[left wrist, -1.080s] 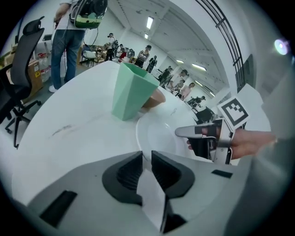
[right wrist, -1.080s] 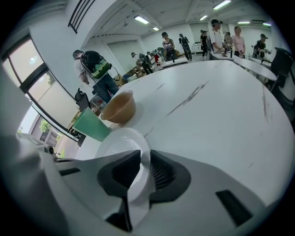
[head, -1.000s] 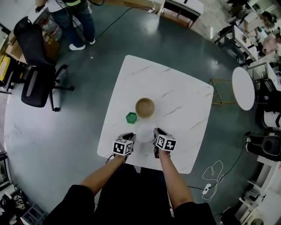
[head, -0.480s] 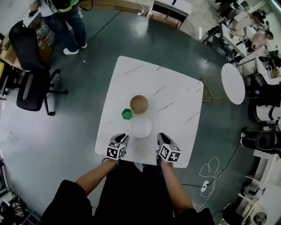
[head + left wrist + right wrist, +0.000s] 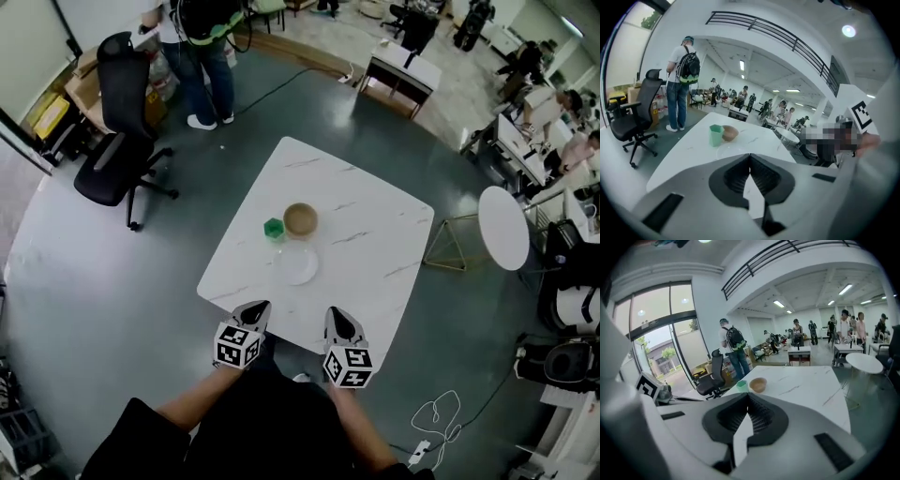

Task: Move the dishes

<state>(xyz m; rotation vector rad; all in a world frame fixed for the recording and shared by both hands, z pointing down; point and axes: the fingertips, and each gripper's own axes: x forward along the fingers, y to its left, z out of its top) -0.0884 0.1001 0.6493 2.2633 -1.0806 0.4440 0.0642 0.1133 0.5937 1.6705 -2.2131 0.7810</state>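
Observation:
On the white marble table stand a wooden bowl, a small green cup to its left and a pale plate just in front of them. Both grippers hang at the table's near edge, well short of the dishes. My left gripper is shut with nothing in it, and so is my right gripper. The left gripper view has its shut tips below the cup and bowl. The right gripper view has the cup and bowl beyond its tips.
A black office chair stands on the floor to the table's left, with a person behind it. A round white side table and a gold wire stand are to the right. A cable lies on the floor near my right side.
Both grippers have drawn back from beside the plate to the table's near edge. The head view has pulled back and up. The dishes stay where they were.

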